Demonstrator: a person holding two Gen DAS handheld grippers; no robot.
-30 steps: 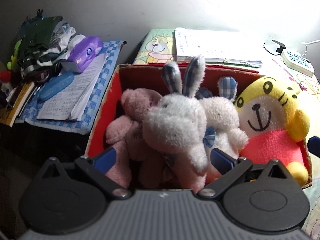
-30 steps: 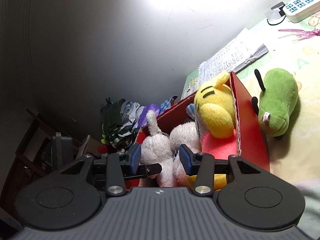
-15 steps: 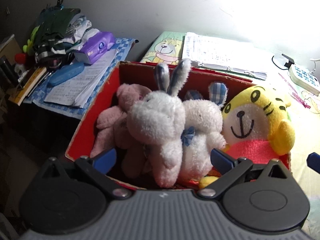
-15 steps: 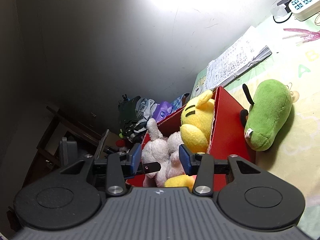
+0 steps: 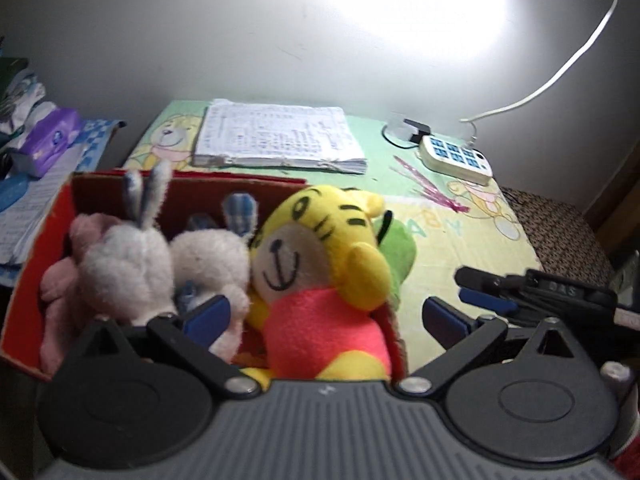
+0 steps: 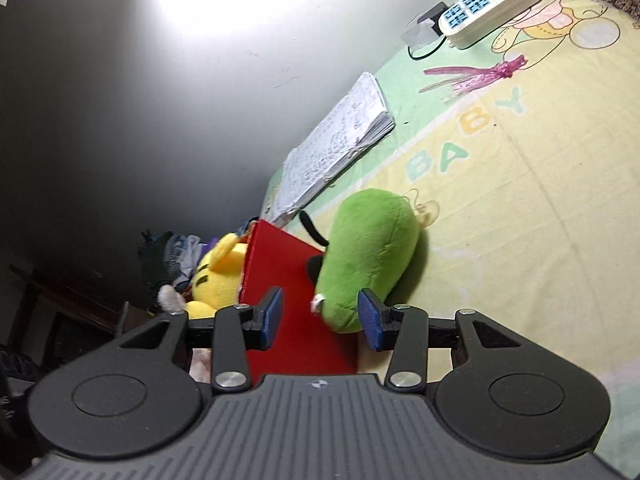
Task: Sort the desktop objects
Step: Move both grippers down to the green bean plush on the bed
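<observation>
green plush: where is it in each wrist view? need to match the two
Left wrist: green plush right of centre, mostly hidden behind the yellow tiger, outside the red box.
Right wrist: green plush at centre, lying on the mat against the box's outer wall, just ahead of the open right gripper.
Shared landmark: power strip.

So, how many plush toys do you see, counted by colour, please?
White rabbit plush, second white plush: 2
Pink plush: 1
Yellow tiger plush: 1
Green plush: 1
Total: 5
</observation>
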